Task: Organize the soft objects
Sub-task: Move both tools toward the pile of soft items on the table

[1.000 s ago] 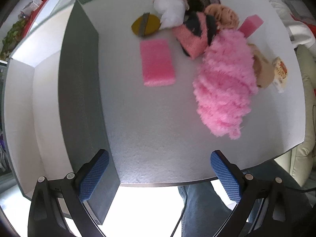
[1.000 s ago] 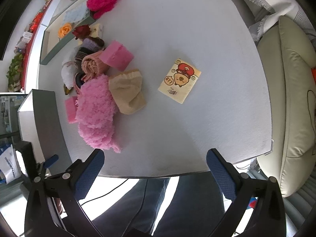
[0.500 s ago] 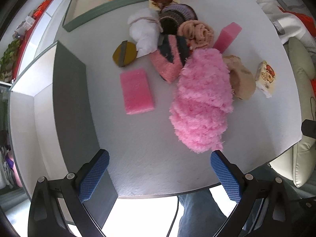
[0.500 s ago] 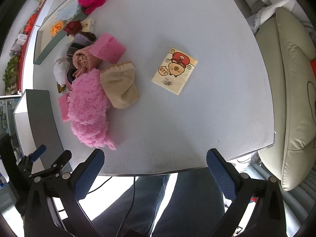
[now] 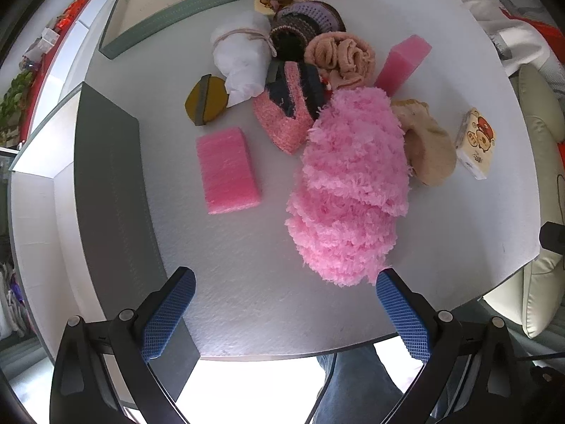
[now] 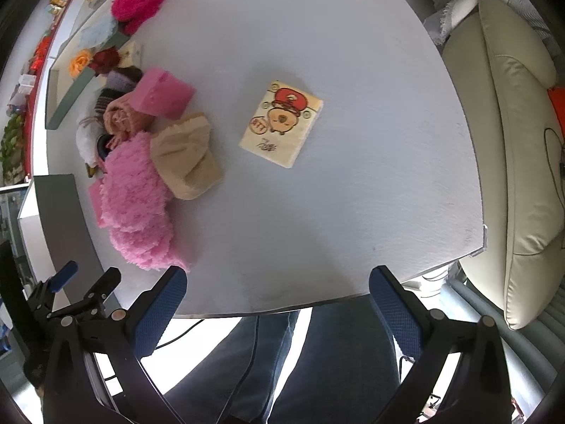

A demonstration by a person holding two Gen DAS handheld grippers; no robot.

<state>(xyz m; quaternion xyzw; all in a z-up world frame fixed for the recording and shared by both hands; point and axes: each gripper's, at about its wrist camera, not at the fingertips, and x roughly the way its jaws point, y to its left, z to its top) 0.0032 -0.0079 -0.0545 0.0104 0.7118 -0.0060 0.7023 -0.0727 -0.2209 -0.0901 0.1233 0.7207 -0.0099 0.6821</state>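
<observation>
A heap of soft things lies on the white table [image 5: 247, 265]: a fluffy pink bundle [image 5: 349, 190] [image 6: 137, 205], a flat pink sponge [image 5: 227, 169], a beige cloth [image 5: 425, 145] [image 6: 187, 162], a rolled peach cloth [image 5: 340, 54], a pink-and-navy sock [image 5: 289, 113], a white tied bundle [image 5: 243, 56] and a pink foam block [image 5: 402, 60] [image 6: 162, 93]. A cartoon tissue pack [image 6: 280, 123] [image 5: 475, 143] lies apart to the right. My left gripper [image 5: 282, 314] is open near the table's front edge, its right finger just below the fluffy bundle. My right gripper [image 6: 279, 311] is open over the front edge, holding nothing.
A grey-walled white bin [image 5: 109, 190] stands at the left of the table. A green-rimmed tray [image 5: 176, 14] with fabric flowers sits at the back. A yellow disc [image 5: 206, 100] lies by the white bundle. A cream sofa [image 6: 519, 162] borders the right; the person's jeans [image 6: 282, 360] are below.
Both grippers have drawn back and risen, so more of the table and the back tray shows. No object has moved, and both stay open.
</observation>
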